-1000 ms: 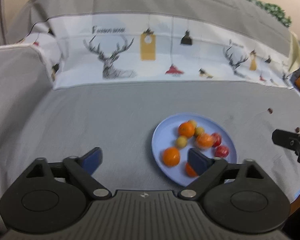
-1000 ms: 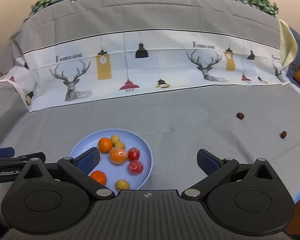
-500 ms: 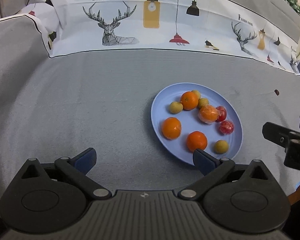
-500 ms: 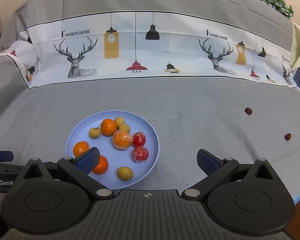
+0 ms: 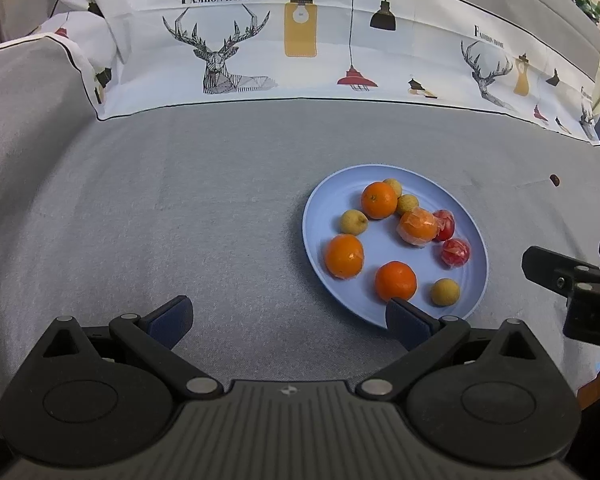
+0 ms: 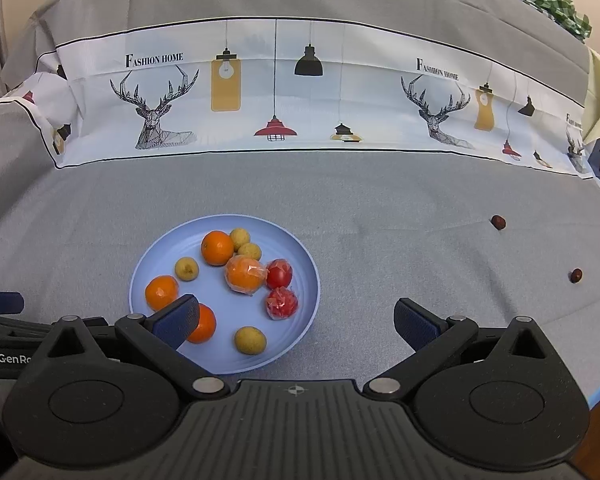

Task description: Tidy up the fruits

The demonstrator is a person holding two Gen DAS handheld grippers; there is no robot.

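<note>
Fruits lay on a pale blue plate (image 6: pixel 308 268) set on the grey cloth (image 6: pixel 380 200), toward seven o'clock in the right wrist view and toward three o'clock in the left wrist view. Only the right wrist view showed the two small dark red fruits (image 6: pixel 498 222) (image 6: pixel 576 275) sharply, loose on the cloth at about three o'clock, well apart from the plate; the left wrist view showed them only as tiny specks near its right edge. On the plate were four oranges, one of them a wrapped orange (image 6: pixel 246 275) at the middle; four small yellow fruits, one lone yellow fruit (image 6: pixel 250 339) at the near rim; and two wrapped red fruits (image 6: pixel 279 273) (image 6: pixel 282 303) just beside the wrapped orange. The left gripper (image 5: pixel 288 314) was spread wide and held nothing. The right gripper (image 6: pixel 296 316) was likewise spread wide with nothing between its fingers, its left finger (image 6: pixel 178 320) overlapping an orange in view.
</note>
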